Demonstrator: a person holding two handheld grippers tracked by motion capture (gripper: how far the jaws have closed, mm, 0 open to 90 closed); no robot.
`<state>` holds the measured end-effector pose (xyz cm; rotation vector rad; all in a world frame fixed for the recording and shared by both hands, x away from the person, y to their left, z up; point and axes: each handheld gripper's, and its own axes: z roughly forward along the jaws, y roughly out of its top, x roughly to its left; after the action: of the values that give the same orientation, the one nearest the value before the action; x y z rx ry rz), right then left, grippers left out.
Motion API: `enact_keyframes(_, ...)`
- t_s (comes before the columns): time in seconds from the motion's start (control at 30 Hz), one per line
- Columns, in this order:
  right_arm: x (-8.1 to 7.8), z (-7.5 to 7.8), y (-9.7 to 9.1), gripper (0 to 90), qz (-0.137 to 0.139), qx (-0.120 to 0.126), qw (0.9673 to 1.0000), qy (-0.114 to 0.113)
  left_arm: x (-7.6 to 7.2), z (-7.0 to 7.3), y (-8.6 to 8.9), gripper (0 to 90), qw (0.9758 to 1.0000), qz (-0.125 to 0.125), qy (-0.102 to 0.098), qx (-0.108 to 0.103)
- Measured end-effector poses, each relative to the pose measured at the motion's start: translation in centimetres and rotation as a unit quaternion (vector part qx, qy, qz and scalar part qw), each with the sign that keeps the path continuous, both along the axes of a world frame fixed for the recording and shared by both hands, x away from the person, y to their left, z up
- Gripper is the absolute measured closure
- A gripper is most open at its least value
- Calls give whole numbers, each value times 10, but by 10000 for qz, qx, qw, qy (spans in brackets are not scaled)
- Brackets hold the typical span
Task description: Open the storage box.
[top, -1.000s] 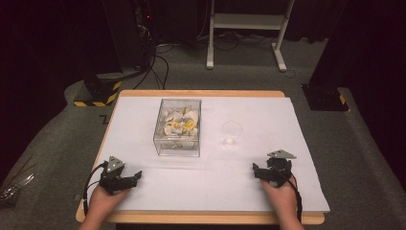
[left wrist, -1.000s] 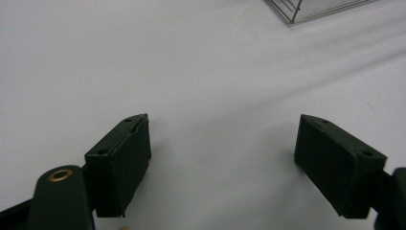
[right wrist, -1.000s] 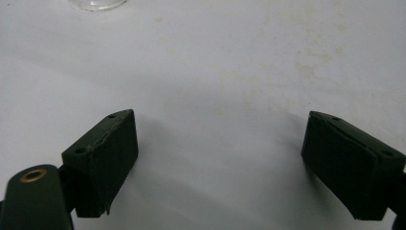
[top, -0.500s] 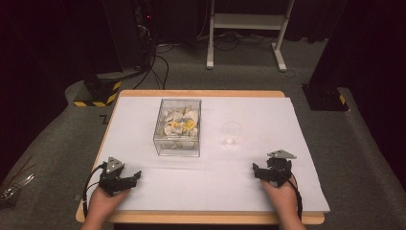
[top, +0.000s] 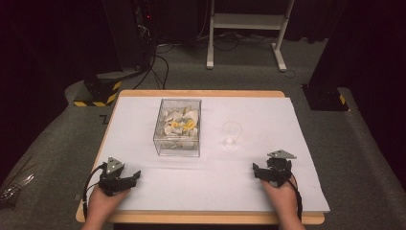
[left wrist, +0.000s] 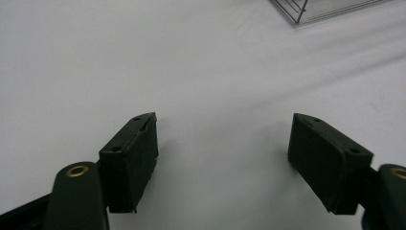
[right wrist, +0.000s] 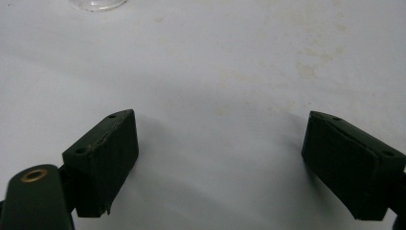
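My left gripper rests low over the white sheet near the table's front left. Its jaws stand open with only bare sheet between them, and they have just been closing a little. At the front right my right gripper is open too, nothing between its jaws. A clear plastic box with white and yellow pieces inside stands mid-table, far ahead of both; its corner shows in the left gripper view. To the box's right stands a small clear glass cup, and its base shows in the right gripper view.
A white sheet covers the wooden table. Beyond the table lie grey carpet, cables, a yellow-and-black striped block at the left and a white stand's legs at the back.
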<state>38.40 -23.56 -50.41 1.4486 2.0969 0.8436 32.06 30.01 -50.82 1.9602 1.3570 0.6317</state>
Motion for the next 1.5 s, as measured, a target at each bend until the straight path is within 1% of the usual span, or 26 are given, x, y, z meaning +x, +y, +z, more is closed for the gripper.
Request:
enact_keyframes(0.07,0,0,0,121,8,-4,10000,-4,-1,0,-1,264,10000,45,12,-6)
enact_keyframes(0.27,0,0,0,121,14,-12,10000,-12,0,1,1,266,10000,-9,55,-40)
enact_keyframes(0.4,0,0,0,121,15,-12,10000,-12,0,2,2,271,10000,-15,59,-19)
enact_keyframes(0.5,0,0,0,121,10,-2,10000,-3,-2,4,3,269,9999,-34,18,-129)
enact_keyframes(0.53,0,0,0,121,10,-2,10000,-3,-2,4,3,269,9999,-34,18,-129)
enact_keyframes(0.57,0,0,0,121,9,-2,10000,-5,-4,5,4,269,9997,-73,-49,-211)
enact_keyframes(0.67,0,0,0,121,14,-9,10000,-11,-5,8,4,265,9996,-141,-87,-214)
enact_keyframes(0.73,0,0,0,121,11,-1,10000,-2,-7,10,3,261,9994,-198,-149,-247)
enact_keyframes(0.77,0,0,0,121,11,1,10000,-1,-8,12,3,254,9991,-231,-191,-303)
enact_keyframes(0.8,0,0,0,121,11,1,10000,-1,-8,12,3,249,9991,-231,-191,-303)
enact_keyframes(0.83,0,0,0,121,11,-1,10000,-4,-10,13,3,242,9987,-293,-188,-365)
enact_keyframes(0.87,0,0,0,121,11,-1,10000,-4,-10,13,3,233,9987,-293,-188,-365)
enact_keyframes(0.9,0,0,0,121,8,-2,10000,-4,-11,15,2,219,9982,-394,-204,-407)
enact_keyframes(1.07,0,0,0,121,11,-1,10000,-3,-13,16,-2,194,9973,-500,-263,-462)
enact_keyframes(1.13,0,0,0,121,9,-6,10000,-7,-13,17,-4,182,9970,-558,-285,-449)
enact_keyframes(1.27,0,0,0,121,10,-3,10000,-6,-17,21,-7,181,9955,-624,-398,-583)
enact_keyframes(1.33,0,0,0,121,14,-8,10000,-9,-17,22,-7,177,9952,-653,-411,-596)
enact_keyframes(1.37,0,0,0,121,9,-4,10000,-5,-17,23,-8,175,9948,-661,-415,-660)
enact_keyframes(1.4,0,0,0,121,11,-2,10000,-3,-18,25,-8,175,9934,-707,-463,-779)
enact_keyframes(1.43,0,0,0,121,11,-2,10000,-3,-18,25,-8,175,9934,-707,-463,-779)
enact_keyframes(1.5,0,0,0,121,10,-3,10000,-3,-19,26,-12,176,9919,-790,-516,-851)
